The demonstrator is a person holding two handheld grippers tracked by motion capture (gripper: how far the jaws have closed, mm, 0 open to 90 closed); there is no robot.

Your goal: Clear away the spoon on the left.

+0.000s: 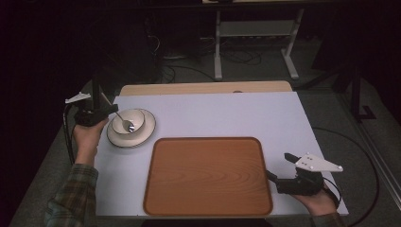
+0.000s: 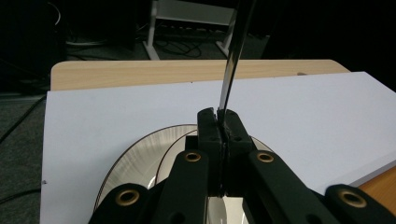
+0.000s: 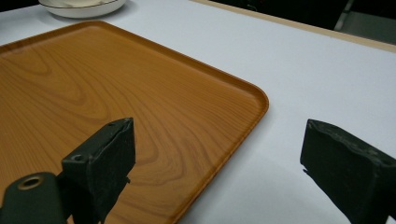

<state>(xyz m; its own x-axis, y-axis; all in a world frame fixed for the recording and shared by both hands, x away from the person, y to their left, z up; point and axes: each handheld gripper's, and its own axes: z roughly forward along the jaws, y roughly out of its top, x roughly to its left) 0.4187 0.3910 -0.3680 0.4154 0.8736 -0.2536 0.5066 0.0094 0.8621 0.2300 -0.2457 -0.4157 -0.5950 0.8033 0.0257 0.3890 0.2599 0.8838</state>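
A metal spoon (image 1: 125, 121) rests with its head in a cream bowl (image 1: 138, 117) that sits on a dark-rimmed plate (image 1: 142, 135) at the table's left. My left gripper (image 1: 112, 110) is shut on the spoon's handle (image 2: 233, 60), which rises straight up from the closed pads of the left gripper (image 2: 220, 117), with the plate (image 2: 135, 158) below. A wooden tray (image 1: 208, 175) lies empty at the front centre. My right gripper (image 1: 279, 166) hovers by the tray's right edge. In its own view the right gripper (image 3: 219, 154) stands open and empty over the tray's corner (image 3: 243, 93).
A white board (image 1: 227, 116) covers a wooden table top (image 1: 203, 88). Beyond the far edge are a dark floor, cables and a metal stand (image 1: 255, 38). The plate's rim (image 3: 79, 8) shows past the tray's far side.
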